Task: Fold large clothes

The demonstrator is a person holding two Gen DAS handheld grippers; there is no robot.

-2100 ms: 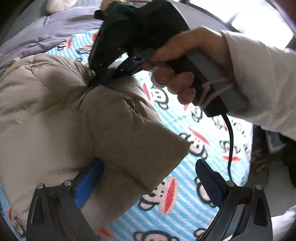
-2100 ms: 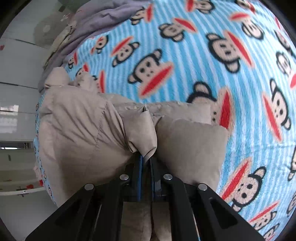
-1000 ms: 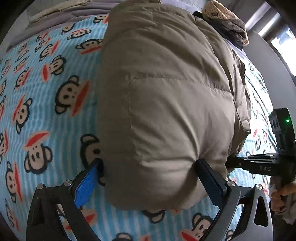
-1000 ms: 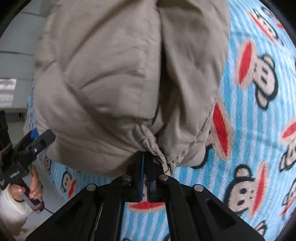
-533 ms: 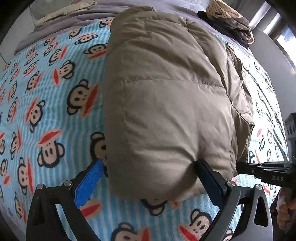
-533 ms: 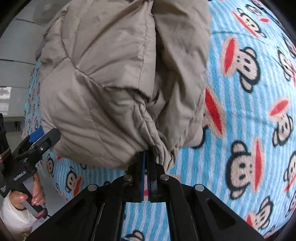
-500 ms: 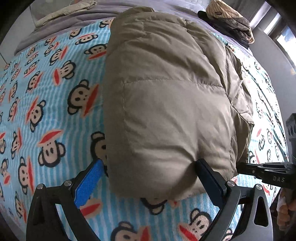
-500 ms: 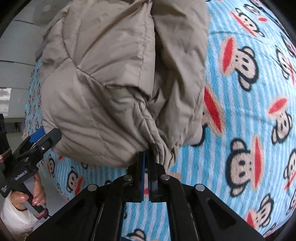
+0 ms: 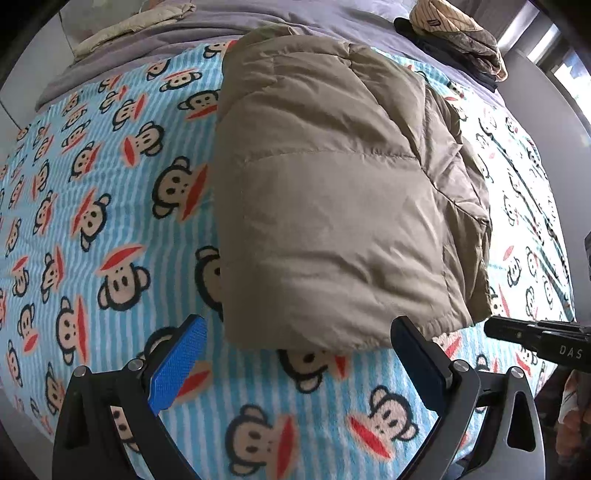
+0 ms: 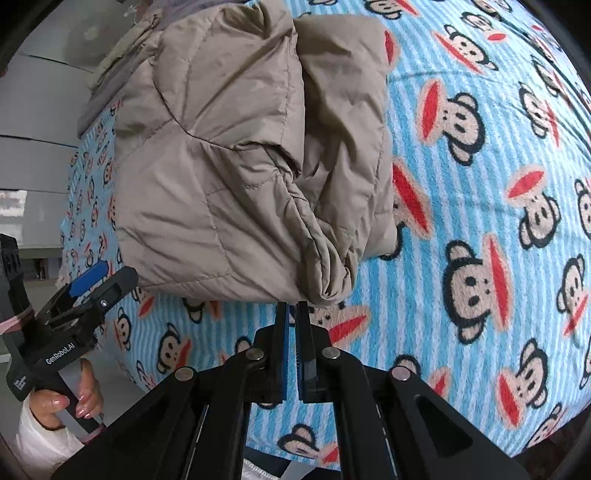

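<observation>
On the bed (image 9: 110,206), across the blue striped monkey-print blanket (image 10: 480,184), you have one tan quilted puffer jacket (image 9: 325,206), folded into a thick, puffy bundle with stitched panels showing and a creased, gathered hem at its near corner. Your left tongs (image 9: 299,350) stand spread wide just short of the bundle's near edge, with nothing between the blue pads (image 9: 177,365). Your right tongs (image 10: 291,332) are pressed together and empty, their tips just below the jacket's bunched corner, apart from it. Count one jacket, two tongs, and one hand (image 10: 70,400) in a white sleeve (image 10: 40,439) gripping the left handle. Beyond the jacket lies a grey sheet (image 9: 258,18), and one pile of what may be caps or folded clothes (image 9: 454,33) sits at the far corner; it is too distorted to tell.
</observation>
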